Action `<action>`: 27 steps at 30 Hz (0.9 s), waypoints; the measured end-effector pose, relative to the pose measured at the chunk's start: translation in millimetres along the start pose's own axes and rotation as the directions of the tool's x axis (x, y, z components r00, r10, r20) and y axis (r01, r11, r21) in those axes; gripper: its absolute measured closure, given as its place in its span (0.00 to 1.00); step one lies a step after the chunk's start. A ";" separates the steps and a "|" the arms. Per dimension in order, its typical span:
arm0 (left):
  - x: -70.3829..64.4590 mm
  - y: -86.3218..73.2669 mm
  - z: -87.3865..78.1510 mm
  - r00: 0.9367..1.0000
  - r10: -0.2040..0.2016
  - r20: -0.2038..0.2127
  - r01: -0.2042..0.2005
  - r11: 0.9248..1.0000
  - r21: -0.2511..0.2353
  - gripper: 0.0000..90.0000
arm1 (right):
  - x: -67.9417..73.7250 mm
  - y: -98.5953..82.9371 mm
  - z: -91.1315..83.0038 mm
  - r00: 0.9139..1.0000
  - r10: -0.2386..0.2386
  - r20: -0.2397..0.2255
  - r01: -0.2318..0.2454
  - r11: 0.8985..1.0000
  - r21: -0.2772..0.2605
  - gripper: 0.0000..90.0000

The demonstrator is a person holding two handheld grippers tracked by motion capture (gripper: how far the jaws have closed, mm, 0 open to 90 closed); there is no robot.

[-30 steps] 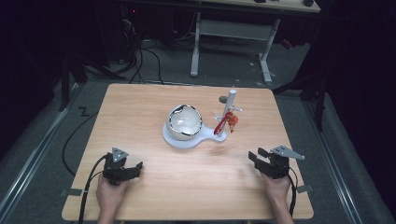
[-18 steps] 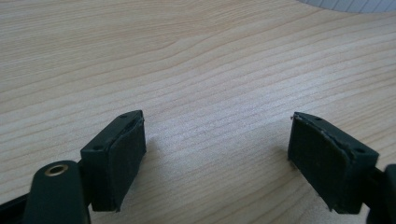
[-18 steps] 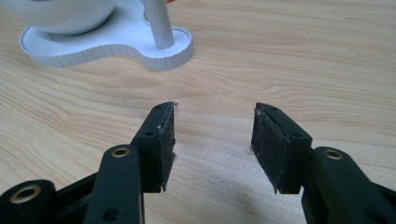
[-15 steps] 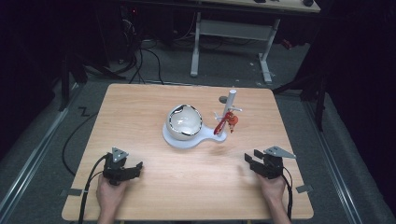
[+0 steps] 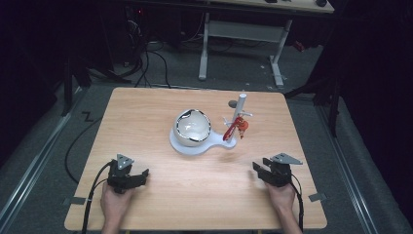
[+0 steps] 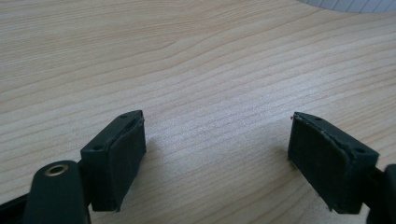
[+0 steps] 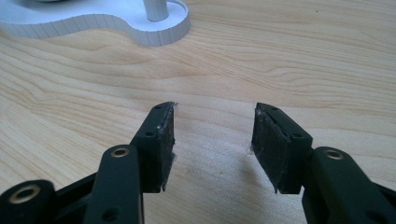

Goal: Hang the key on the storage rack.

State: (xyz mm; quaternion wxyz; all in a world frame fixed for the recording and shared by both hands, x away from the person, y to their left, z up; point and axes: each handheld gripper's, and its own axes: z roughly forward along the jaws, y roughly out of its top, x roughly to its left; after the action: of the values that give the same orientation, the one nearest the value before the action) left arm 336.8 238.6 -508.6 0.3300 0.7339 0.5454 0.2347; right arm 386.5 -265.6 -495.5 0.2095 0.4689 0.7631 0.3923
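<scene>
Hanging from a white post [image 5: 238, 113], a small red toy [image 5: 235, 128] is judged light and stiff, best pinched mid-body; left gripper [image 6: 217, 154] and right gripper [image 7: 212, 142] are held agape, empty.

Up top, the high view looks forward and down across the whole wooden table [image 5: 146, 112], dark floor beyond. The left gripper view sits low and close, skimming the wood grain. The right gripper view, equally low, faces the white stand base [image 7: 116, 21], which the high view also catches mid-table [image 5: 202, 145].
</scene>
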 end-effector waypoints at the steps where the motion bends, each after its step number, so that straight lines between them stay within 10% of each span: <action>1: 0.0 0.0 0.0 1.000 0.000 0.000 0.000 1.000 0.000 0.22 | -0.3 -0.1 0.4 1.000 -0.005 0.002 0.005 1.000 0.000 0.55; 27: -0.2 -0.1 -0.1 1.000 0.000 0.001 0.000 1.000 0.000 0.22 | 2.5 -0.1 8.8 1.000 -0.023 0.012 0.022 0.998 0.053 0.54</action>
State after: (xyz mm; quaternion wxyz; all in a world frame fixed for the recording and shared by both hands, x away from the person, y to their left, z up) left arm 336.6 238.4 -508.6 0.3302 0.7341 0.5451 0.2344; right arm 391.3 -259.9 -500.7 0.2063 0.4682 0.7771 0.3665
